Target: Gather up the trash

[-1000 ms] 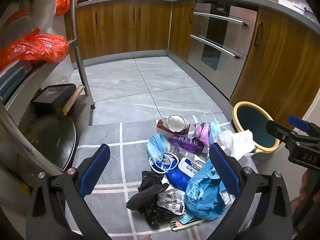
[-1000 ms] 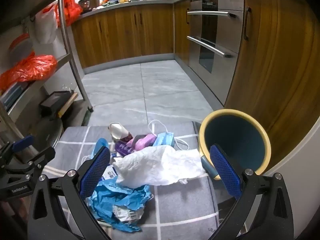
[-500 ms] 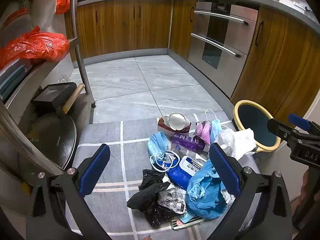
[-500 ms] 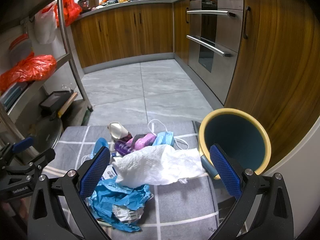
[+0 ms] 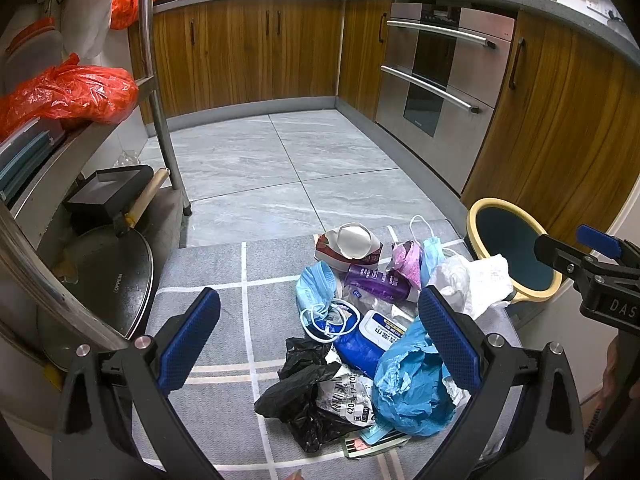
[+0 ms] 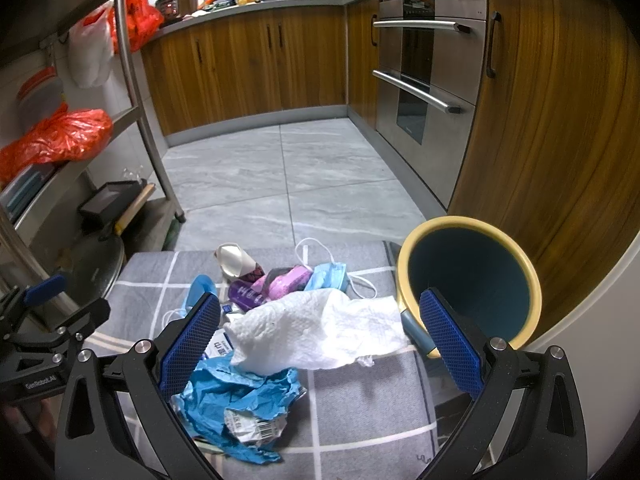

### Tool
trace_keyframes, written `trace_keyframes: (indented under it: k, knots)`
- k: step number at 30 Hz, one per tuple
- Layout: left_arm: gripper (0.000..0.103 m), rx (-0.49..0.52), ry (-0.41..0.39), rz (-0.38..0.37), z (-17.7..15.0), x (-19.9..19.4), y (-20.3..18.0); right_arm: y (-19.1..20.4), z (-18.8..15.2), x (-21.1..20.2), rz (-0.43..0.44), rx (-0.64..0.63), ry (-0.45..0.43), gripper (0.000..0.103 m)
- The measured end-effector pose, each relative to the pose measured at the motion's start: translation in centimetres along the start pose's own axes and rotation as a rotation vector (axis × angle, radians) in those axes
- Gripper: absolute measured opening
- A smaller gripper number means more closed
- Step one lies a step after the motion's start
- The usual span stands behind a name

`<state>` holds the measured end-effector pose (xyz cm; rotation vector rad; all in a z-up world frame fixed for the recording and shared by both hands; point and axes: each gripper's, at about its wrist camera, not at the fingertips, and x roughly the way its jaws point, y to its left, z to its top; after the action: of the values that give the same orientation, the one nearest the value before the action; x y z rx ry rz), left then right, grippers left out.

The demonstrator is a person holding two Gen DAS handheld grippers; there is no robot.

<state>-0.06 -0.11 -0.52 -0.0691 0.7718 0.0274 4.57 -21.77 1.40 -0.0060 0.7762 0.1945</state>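
A heap of trash lies on a grey checked mat (image 5: pixel 224 280): a black bag (image 5: pixel 298 396), a crumpled blue bag (image 5: pixel 408 388), a blue wipes pack (image 5: pixel 368 344), a blue face mask (image 5: pixel 316 284), a purple packet (image 5: pixel 376 280) and a white paper towel (image 6: pixel 320 328). A yellow-rimmed bin (image 6: pixel 472 280) with a dark teal inside stands at the mat's right edge. My left gripper (image 5: pixel 320 340) is open above the heap. My right gripper (image 6: pixel 320 340) is open above the paper towel, left of the bin.
A metal shelf rack (image 5: pixel 160 112) stands at the left with red bags (image 5: pixel 76 92), a black box and a pan lid (image 5: pixel 108 280). Wooden cabinets (image 5: pixel 248 52) and a steel oven (image 5: pixel 436 80) line the back and right. Grey floor tiles (image 5: pixel 280 172) lie beyond the mat.
Both grippers have drifted very slightly; the view barely shifts. The trash and the bin have not moved.
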Motion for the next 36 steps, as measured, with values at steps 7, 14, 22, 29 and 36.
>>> trace_keyframes:
  k: [7, 14, 22, 29, 36]
  knots:
    - [0.098, 0.001, 0.001, 0.0, -0.01, 0.01, -0.03, 0.06, -0.01, 0.03, 0.0, 0.001, 0.004, 0.099]
    - [0.098, 0.002, 0.0, 0.001, -0.08, 0.0, -0.09, -0.02, -0.2, 0.14, -0.001, 0.001, 0.005, 0.099]
    - [0.098, 0.003, 0.0, 0.003, -0.09, 0.0, -0.07, -0.09, -0.23, 0.15, -0.004, 0.004, 0.006, 0.099]
    - [0.098, 0.004, -0.001, 0.004, -0.07, 0.0, -0.09, -0.09, -0.26, 0.2, -0.002, 0.004, 0.008, 0.099]
    - [0.098, 0.006, -0.001, 0.002, -0.16, -0.03, -0.03, -0.2, -0.29, 0.33, -0.002, 0.008, 0.021, 0.099]
